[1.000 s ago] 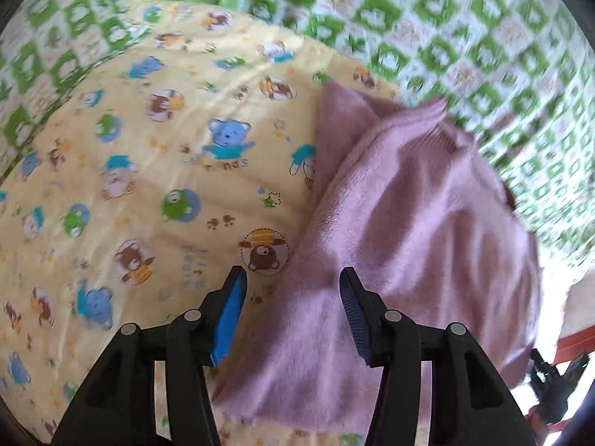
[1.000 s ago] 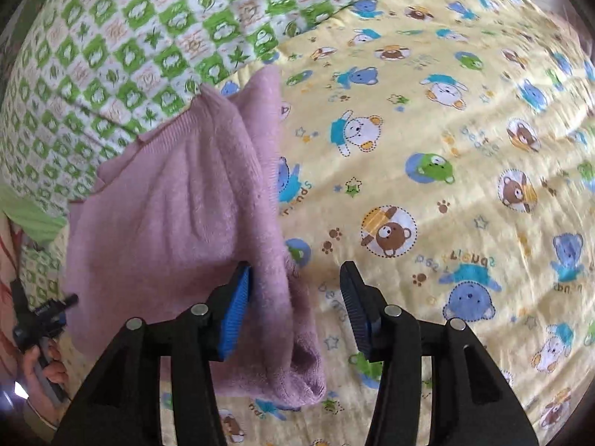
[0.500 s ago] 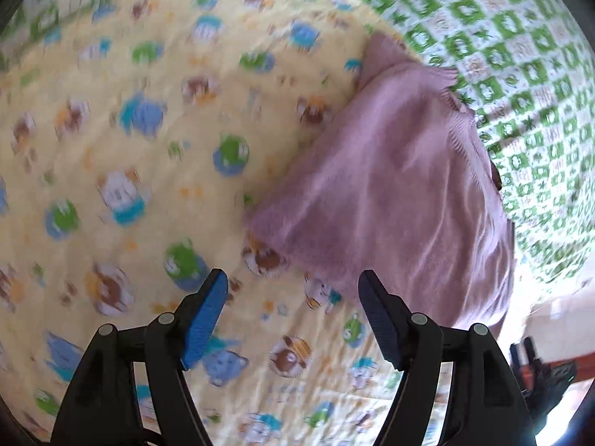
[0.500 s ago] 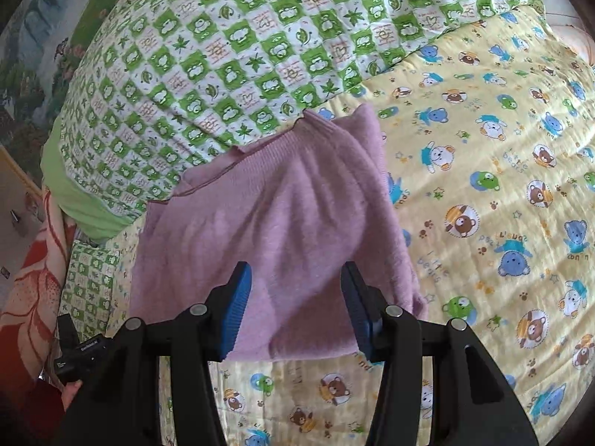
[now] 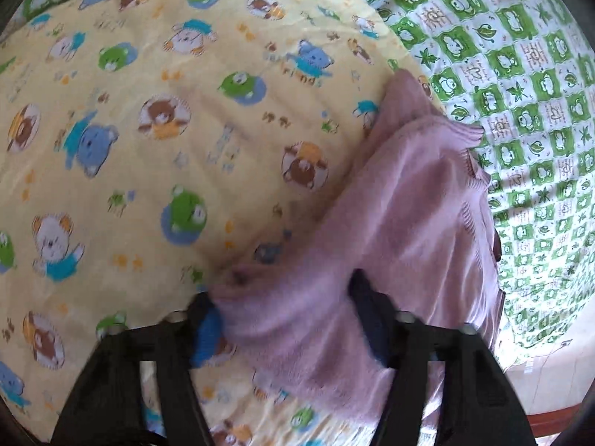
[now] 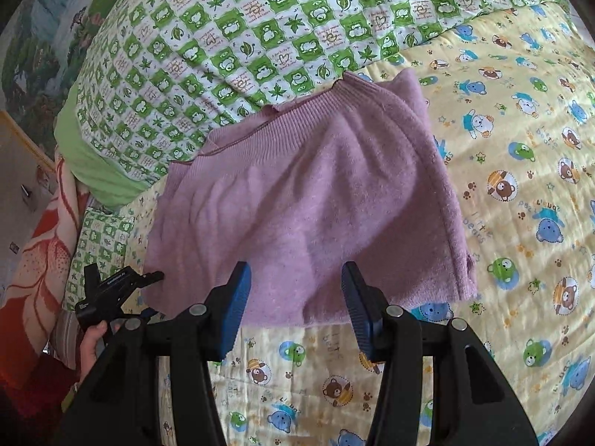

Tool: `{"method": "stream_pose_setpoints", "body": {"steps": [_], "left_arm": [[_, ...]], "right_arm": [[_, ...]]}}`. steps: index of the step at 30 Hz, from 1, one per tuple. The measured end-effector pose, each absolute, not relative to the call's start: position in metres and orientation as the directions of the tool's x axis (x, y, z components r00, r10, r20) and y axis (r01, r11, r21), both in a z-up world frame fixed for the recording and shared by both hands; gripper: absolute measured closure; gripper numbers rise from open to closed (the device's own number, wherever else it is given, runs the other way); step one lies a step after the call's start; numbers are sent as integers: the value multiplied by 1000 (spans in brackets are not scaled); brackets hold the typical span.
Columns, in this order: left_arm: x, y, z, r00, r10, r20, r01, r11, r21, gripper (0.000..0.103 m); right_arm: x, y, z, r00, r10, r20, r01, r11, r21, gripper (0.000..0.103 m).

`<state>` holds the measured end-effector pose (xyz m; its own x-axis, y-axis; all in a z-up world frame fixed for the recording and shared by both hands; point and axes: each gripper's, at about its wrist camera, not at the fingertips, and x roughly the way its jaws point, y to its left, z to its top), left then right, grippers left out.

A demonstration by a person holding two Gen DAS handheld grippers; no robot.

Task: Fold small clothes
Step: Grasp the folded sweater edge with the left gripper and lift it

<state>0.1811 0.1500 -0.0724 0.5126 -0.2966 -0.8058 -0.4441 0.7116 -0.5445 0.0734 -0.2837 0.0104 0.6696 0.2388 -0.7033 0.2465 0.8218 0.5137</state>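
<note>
A pink knit garment (image 5: 409, 223) lies folded on the yellow bear-print quilt (image 5: 148, 148). My left gripper (image 5: 282, 293) points down at its near corner. Its jaws are closing, and a bunched fold of the pink cloth fills the gap between them and hides part of the right finger. In the right wrist view the garment (image 6: 316, 204) lies flat with its ribbed hem toward the far side. My right gripper (image 6: 295, 271) hovers open just over its near edge with nothing between the pads. The left gripper (image 6: 148, 280), held by a hand, shows at the garment's left corner.
A green-and-white checked quilt (image 6: 260, 29) covers the far side of the bed, over a plain green edge (image 6: 93, 163). A red floral blanket (image 6: 37, 252) hangs at the left. The yellow quilt (image 6: 520, 223) stretches to the right of the garment.
The left gripper rolled, dropped onto the garment's corner and narrowed around a fold of it. The right gripper let go of the garment's side, rose and drew back to its near edge.
</note>
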Motion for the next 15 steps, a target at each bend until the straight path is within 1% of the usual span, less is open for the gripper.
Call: {"method": "stream_pose_setpoints", "body": {"steps": [1, 2, 4, 9, 13, 15], "left_arm": [[182, 151, -71, 516, -316, -796, -427, 711, -559, 74], [186, 149, -70, 518, -336, -787, -406, 713, -572, 77], [189, 144, -60, 530, -314, -787, -376, 745, -551, 81], [188, 114, -25, 572, -306, -761, -252, 817, -519, 83], [181, 69, 8, 595, -364, -716, -88, 857, -508, 84], [175, 40, 23, 596, -419, -685, 20, 860, -509, 84]], "right_arm": [[73, -284, 10, 667, 241, -705, 245, 823, 513, 51], [73, -284, 10, 666, 240, -707, 244, 825, 510, 51], [73, -285, 9, 665, 242, -707, 244, 824, 512, 51], [74, -287, 9, 667, 247, -703, 241, 822, 517, 51], [80, -290, 11, 668, 260, -697, 230, 818, 527, 51], [84, -292, 12, 672, 271, -690, 221, 815, 535, 51]]}}
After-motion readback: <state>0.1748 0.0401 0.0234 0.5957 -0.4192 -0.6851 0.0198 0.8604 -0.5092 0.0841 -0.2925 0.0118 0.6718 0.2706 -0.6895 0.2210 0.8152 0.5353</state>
